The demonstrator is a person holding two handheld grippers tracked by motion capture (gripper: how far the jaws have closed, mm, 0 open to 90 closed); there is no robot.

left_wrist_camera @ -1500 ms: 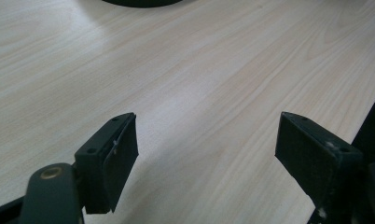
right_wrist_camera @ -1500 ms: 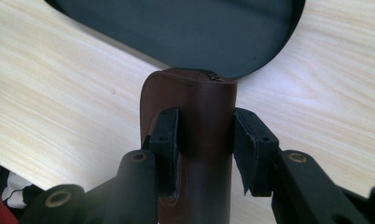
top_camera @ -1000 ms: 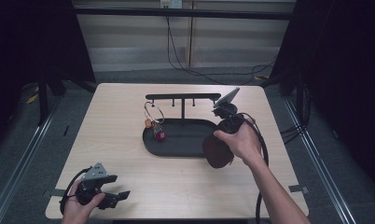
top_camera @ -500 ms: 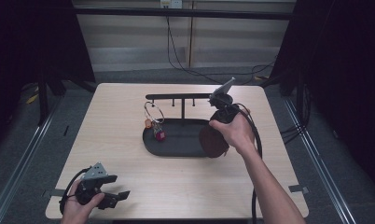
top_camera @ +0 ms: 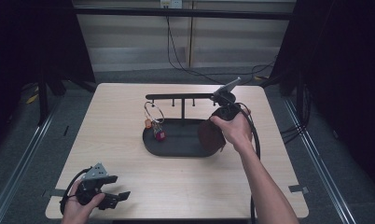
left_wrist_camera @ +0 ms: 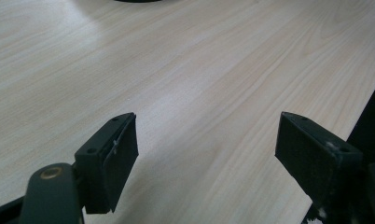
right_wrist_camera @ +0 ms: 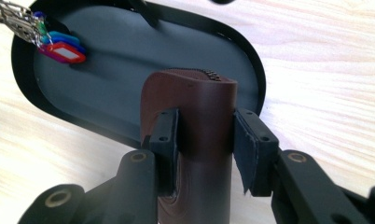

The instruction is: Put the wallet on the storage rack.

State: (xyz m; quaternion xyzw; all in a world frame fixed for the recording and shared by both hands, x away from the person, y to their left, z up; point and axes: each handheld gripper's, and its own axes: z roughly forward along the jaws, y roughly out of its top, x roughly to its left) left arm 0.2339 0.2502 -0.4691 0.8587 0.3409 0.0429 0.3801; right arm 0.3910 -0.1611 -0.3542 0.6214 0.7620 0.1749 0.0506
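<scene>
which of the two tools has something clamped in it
The right tool: its jaws pinch a brown leather case over the black tray. The left tool stands open.

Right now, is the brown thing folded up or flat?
Folded. In the right gripper view, the brown leather piece curves over in a bend, pinched between the right gripper pads above the black tray.

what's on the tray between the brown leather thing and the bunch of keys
Nothing: in the right gripper view, bare tray floor runs from the brown leather piece, clamped in the right tongs, to the tagged keys.
</scene>
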